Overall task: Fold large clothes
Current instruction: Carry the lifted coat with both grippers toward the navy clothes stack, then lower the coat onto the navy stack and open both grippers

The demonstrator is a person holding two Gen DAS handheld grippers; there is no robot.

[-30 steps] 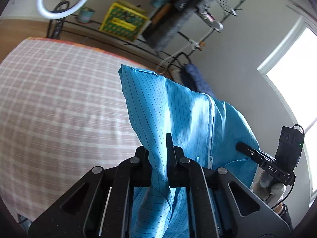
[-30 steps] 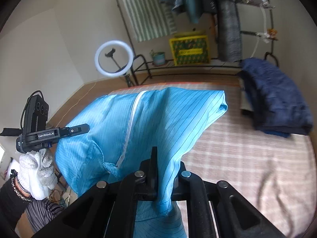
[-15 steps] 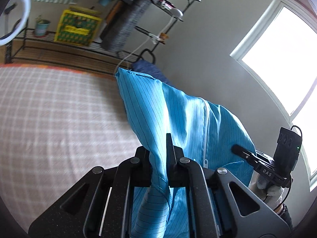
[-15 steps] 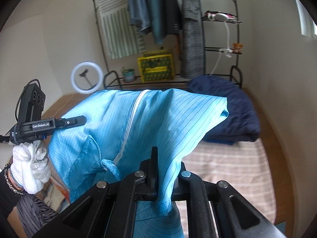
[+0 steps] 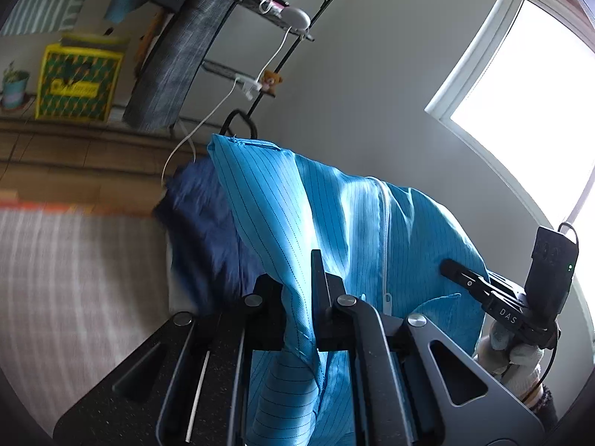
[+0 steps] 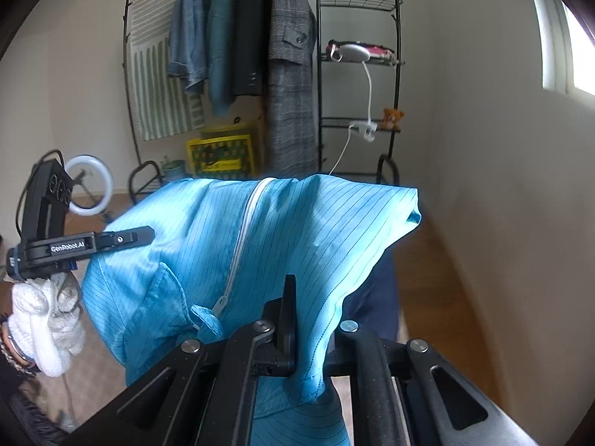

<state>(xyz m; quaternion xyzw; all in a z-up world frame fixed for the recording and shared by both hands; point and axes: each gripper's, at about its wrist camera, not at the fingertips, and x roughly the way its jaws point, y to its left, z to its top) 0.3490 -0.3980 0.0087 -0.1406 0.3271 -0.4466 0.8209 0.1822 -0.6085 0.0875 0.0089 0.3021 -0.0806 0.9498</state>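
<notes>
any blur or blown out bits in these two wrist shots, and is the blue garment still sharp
Left wrist view: the window is blown out to white, the checked bed cover is smeared by motion blur, and the blue garment stays sharp, with a bright patch. Right wrist view: only mild glare at the window edge; the garment and the clothes rack read clearly, with straight lines bowed by the fisheye.

walls [image 6: 483, 148] pale | wood floor [image 6: 438, 297] | window [image 5: 528, 85] bright | black rack [image 6: 394, 74]

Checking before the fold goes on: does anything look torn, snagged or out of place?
Nothing stands out. The blue garment hangs between the left tool and right tool, each shut on an edge. No tear shows, and its white zipper is closed.
</notes>
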